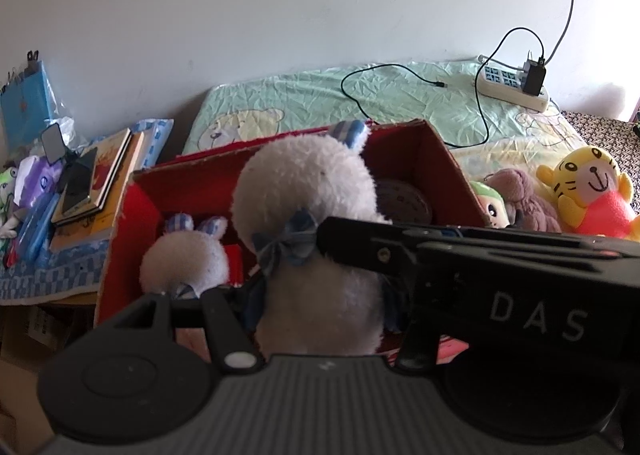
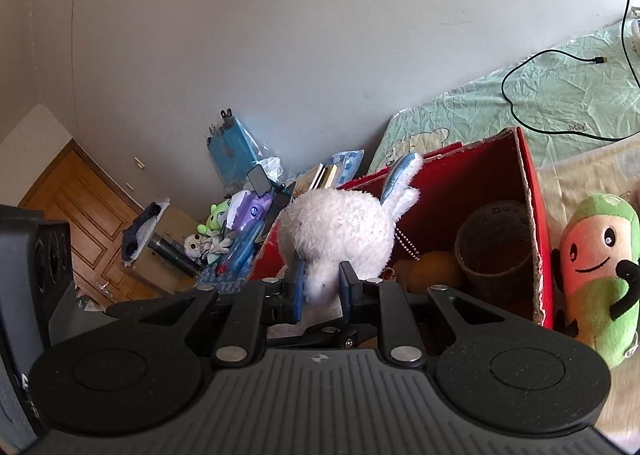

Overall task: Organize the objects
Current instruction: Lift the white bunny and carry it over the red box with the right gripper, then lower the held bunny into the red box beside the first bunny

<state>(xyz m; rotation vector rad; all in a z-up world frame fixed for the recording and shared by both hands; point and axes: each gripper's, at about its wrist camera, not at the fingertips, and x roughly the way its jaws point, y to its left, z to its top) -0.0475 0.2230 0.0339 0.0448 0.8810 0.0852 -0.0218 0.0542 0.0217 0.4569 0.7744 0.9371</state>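
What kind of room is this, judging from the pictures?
Probably a bedroom at home: a bed with a bear-print sheet, plush toys such as the yellow tiger, and a wooden door.

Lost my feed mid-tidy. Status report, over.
Right claw shut on white plush rabbit, over red box. Left claw's state unclear. Smaller rabbit and roll already inside.

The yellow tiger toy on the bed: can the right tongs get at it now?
Probably not yet: the right tongs are shut on the white bunny over the red box; the yellow tiger toy itself lies unobstructed.
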